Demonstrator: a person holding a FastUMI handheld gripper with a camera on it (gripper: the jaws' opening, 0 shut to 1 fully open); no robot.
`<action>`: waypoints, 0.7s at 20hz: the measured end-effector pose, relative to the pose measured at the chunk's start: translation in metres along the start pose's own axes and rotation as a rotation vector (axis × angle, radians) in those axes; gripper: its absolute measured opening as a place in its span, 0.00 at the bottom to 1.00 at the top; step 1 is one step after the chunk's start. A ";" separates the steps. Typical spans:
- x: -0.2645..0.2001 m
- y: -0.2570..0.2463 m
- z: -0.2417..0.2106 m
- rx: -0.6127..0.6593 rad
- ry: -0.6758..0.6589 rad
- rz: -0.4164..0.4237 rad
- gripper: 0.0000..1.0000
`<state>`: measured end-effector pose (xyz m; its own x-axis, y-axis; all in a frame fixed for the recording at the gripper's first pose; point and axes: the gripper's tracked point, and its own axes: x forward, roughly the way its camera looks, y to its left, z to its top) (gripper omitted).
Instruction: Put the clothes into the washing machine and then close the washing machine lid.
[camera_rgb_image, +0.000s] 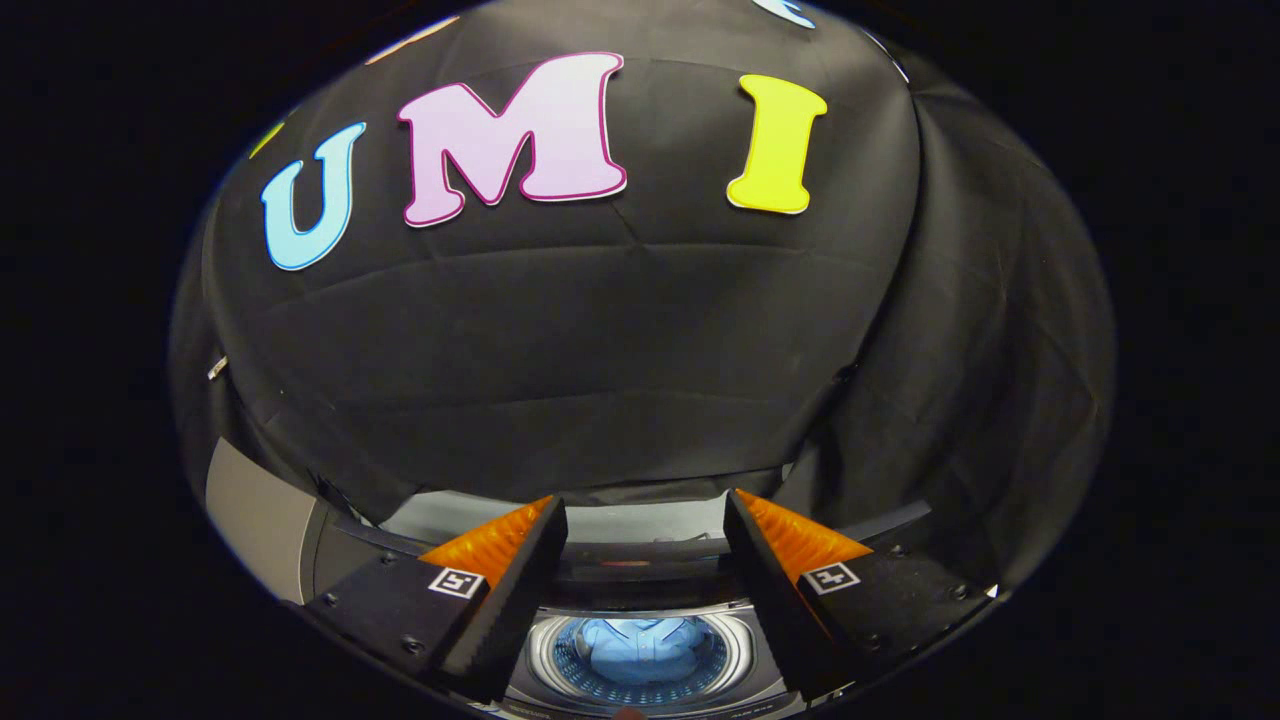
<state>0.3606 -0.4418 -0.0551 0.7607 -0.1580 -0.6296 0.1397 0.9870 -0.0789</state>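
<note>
One step looks done: blue clothes (640, 648) lie inside the washing machine (640, 600) drum, seen between the spread, empty fingers of the hand-held gripper (645, 520) above. Closing the lid apparently remains.

Dim, evenly lit, sharp overall; strong fisheye bending toward the edges.

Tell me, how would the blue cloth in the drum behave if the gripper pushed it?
The blue cloth lies crumpled in the drum, so it is probably floppy and would fold rather than slide. It looks thin, likely light. The gripper is open above the washer, fingers apart, holding nothing.
</note>
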 end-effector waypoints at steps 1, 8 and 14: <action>-0.001 0.000 -0.001 0.001 -0.010 -0.003 0.99; -0.034 -0.004 -0.021 0.008 -0.091 -0.010 1.00; -0.051 -0.006 -0.038 0.006 -0.098 -0.006 1.00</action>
<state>0.2972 -0.4383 -0.0519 0.8182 -0.1659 -0.5505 0.1480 0.9860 -0.0772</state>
